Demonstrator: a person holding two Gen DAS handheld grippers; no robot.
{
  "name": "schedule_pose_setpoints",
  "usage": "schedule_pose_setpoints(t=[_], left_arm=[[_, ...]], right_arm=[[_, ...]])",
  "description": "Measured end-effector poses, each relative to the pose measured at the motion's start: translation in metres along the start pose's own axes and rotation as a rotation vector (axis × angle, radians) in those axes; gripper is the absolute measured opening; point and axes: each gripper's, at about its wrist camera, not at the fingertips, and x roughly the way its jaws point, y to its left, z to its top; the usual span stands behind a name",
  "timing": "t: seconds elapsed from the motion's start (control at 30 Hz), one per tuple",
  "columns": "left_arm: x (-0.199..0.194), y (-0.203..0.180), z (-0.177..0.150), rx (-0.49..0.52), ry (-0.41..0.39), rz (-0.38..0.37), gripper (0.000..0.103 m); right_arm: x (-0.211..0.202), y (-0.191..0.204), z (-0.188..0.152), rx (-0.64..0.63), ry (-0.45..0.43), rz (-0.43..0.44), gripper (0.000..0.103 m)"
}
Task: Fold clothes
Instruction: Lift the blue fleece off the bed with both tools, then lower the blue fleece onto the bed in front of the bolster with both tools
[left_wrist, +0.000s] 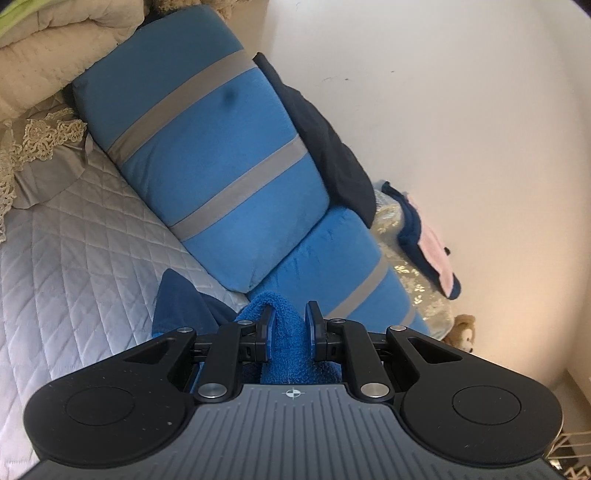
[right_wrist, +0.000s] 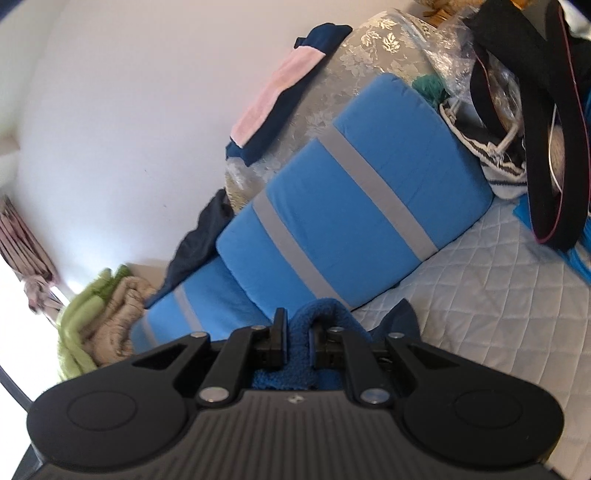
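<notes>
Left claw (left_wrist: 287, 325): narrowed onto a bunched ridge of blue terry towel (left_wrist: 284, 354), pile visible between the pads. Dark blue corner of the same cloth poking out at the near left over the quilted bed cover (left_wrist: 74, 266). Far side: blue cushion with grey stripes (left_wrist: 207, 155) leaning toward the white wall (left_wrist: 443, 110).

Right claw (right_wrist: 298, 336): likewise pinched on a hump of the towel (right_wrist: 317, 314), dark corner showing at its right. Striped cushion (right_wrist: 354, 206) beyond; dark bag and clutter (right_wrist: 546, 129) at far right.

Towel location: gripped at two points, carried just above the bed, the span between the claws out of view.

Handling judgement: soft, light, thick loop pile; no stiffness, likely to sag between grips. Not slippery, not fragile. Best hold at corners or hem, both layers inside the pads, edge kept taut to lay a straight fold.
</notes>
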Motion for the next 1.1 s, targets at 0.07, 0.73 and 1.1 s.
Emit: schedule_pose_setpoints(t=[0.07,0.73,1.1], left_arm=[[0.008,0.003,0.001,-0.004,0.001,0.015,0.016],[0.079,0.022,0.019,0.01,0.061,0.159,0.016],[0.102,0.041,0.023,-0.054,0.086,0.181,0.016]], right_arm=[[0.01,0.003,0.001,-0.022,0.006,-0.021,0.011],[0.086,0.0,0.017,-0.094,0.078,-0.137,0.011],[0.118,-0.015,0.014,-0.104,0.109,-0.177,0.011]])
